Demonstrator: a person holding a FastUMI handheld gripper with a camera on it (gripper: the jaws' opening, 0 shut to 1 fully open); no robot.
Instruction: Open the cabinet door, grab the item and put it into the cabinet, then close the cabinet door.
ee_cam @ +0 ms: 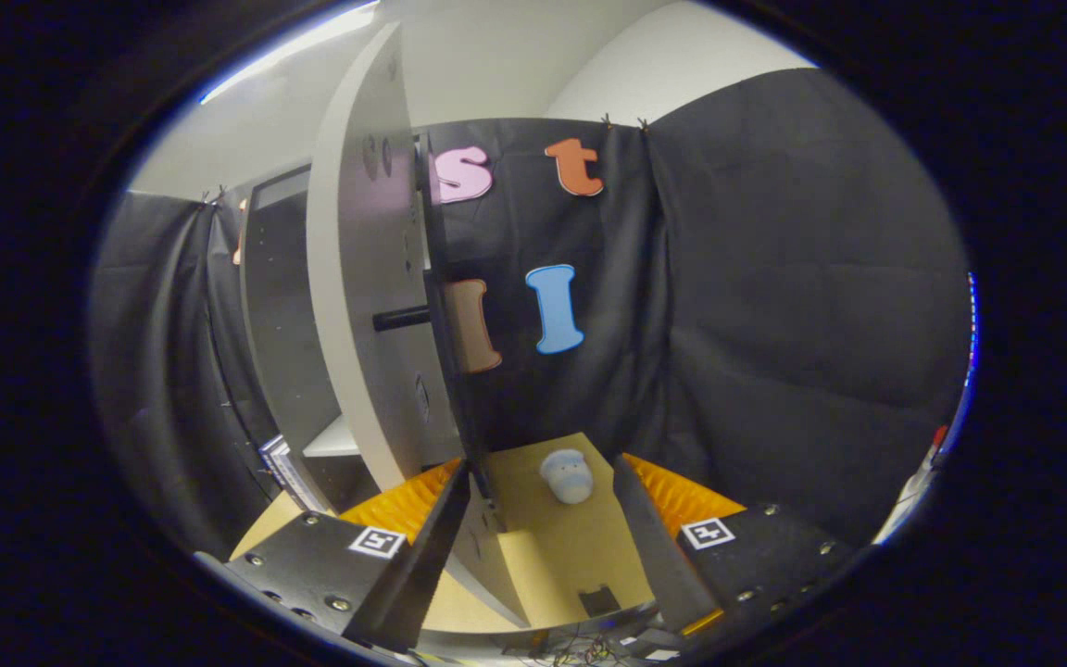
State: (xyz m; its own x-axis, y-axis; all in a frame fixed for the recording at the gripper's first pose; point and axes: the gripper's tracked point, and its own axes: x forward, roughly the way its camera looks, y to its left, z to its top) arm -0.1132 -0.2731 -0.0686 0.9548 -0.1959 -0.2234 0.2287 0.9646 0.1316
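Gripper view: fingers point(543, 491) wide apart, empty; item point(568, 475) just ahead, btwn tips.

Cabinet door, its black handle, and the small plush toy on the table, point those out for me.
cabinet door point(357, 306), gripper view, on its pale inner face.
black handle point(401, 319), gripper view, on the middle of the bar.
plush toy point(568, 474), gripper view, on its rounded body, ahead of the open gripper point(543, 491).

Black cloth point(774, 306) is hung as the booth wall, from nine o'clock round to three. White wall point(645, 74) and ceiling are seen above it at twelve. A light strip point(293, 51) is mounted at eleven. A tan counter point(571, 547) is laid at six.
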